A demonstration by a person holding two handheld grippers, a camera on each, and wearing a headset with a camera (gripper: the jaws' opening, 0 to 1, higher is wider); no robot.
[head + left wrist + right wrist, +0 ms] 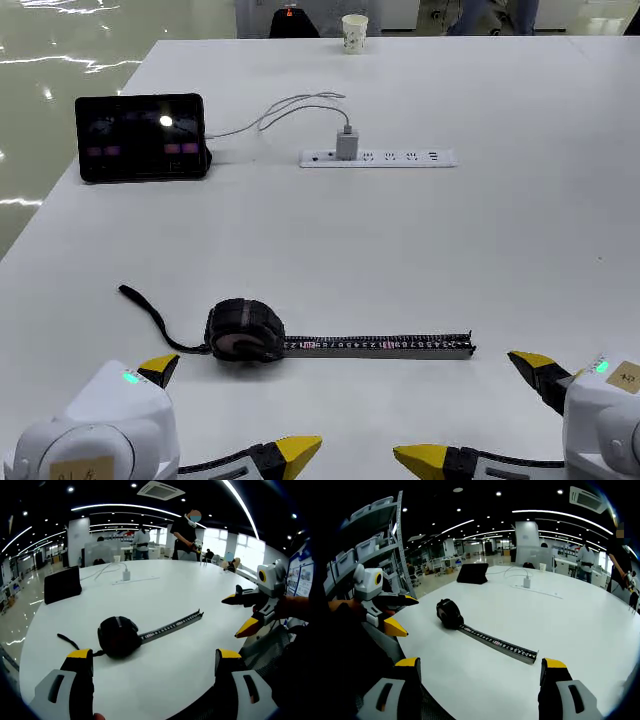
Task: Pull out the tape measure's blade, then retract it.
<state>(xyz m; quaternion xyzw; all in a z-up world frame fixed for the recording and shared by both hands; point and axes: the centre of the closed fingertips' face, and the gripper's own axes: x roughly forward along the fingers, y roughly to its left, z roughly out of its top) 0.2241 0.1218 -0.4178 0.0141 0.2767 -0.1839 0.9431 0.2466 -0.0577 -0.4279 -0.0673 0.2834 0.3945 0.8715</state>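
Note:
A black tape measure lies on the white table, its wrist strap trailing to the left. Its blade is drawn out flat to the right and ends in a hook. My left gripper is open near the table's front edge, just in front of the case. My right gripper is open too, in front of the blade's tip. Neither touches the tape measure. The left gripper view catches the right gripper, and the right gripper view catches the left gripper.
A dark tablet stands at the far left, wired to a charger in a white power strip mid-table. A paper cup sits at the far edge. People stand beyond the table.

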